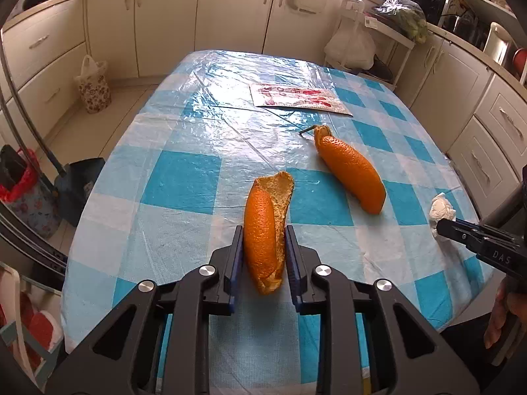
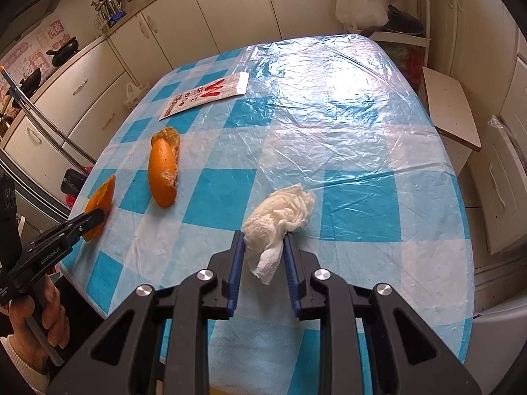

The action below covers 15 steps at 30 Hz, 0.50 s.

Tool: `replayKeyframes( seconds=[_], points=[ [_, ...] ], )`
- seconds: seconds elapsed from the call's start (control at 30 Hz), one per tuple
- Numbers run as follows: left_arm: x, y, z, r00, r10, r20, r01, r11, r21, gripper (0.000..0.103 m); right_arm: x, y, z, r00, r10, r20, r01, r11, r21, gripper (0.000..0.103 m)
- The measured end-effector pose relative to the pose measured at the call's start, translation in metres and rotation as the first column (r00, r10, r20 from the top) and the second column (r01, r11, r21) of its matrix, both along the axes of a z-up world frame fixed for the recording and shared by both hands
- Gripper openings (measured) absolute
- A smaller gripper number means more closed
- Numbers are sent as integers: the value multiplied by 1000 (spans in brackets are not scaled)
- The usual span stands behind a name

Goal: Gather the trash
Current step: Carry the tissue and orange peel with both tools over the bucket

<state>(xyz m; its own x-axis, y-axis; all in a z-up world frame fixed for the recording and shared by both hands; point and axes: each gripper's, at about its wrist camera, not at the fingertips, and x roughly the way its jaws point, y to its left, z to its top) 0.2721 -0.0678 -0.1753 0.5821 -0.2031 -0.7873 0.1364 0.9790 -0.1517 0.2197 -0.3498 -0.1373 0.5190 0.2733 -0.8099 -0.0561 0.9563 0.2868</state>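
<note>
My left gripper (image 1: pixel 264 230) is shut on an orange peel (image 1: pixel 267 227) at the near left of the blue-checked table (image 1: pixel 184 191); it also shows in the right wrist view (image 2: pixel 98 209). A second orange peel (image 1: pixel 350 172) lies further in, also seen in the right wrist view (image 2: pixel 163 171). My right gripper (image 2: pixel 263 237) is shut on a crumpled white tissue (image 2: pixel 280 217), which shows at the table's right side in the left wrist view (image 1: pixel 441 210). A flat printed wrapper (image 1: pixel 296 98) lies at the far side, also in the right wrist view (image 2: pixel 206 97).
A small dark stem (image 1: pixel 306 130) lies by the second peel. A red-lined bin (image 1: pixel 18 184) and a dustpan (image 1: pixel 79 184) stand on the floor left of the table. A floral bag (image 1: pixel 94 85) stands by the cabinets. A stool (image 2: pixel 451 108) stands at the table's right.
</note>
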Motion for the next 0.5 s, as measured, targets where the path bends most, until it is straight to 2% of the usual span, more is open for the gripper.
replayKeyframes(
  seconds=[0.1, 0.17, 0.27, 0.5],
  points=[
    [0, -6, 1, 1000, -8, 11, 8, 1000, 29, 26, 0, 4, 0, 1000, 7, 8, -7, 1000, -13, 26],
    [-2, -8, 2, 999, -24, 23, 23, 1000, 18, 17, 1, 7, 0, 1000, 14, 15, -14, 1000, -25, 26],
    [-7, -14, 6, 998, -41, 40, 40, 999, 18, 13, 0, 12, 0, 999, 29, 24, -28, 999, -42, 26],
    [-23, -10, 26, 997, -32, 72, 36, 998, -55, 12, -2, 19, 0, 998, 57, 30, -55, 997, -58, 26]
  ],
)
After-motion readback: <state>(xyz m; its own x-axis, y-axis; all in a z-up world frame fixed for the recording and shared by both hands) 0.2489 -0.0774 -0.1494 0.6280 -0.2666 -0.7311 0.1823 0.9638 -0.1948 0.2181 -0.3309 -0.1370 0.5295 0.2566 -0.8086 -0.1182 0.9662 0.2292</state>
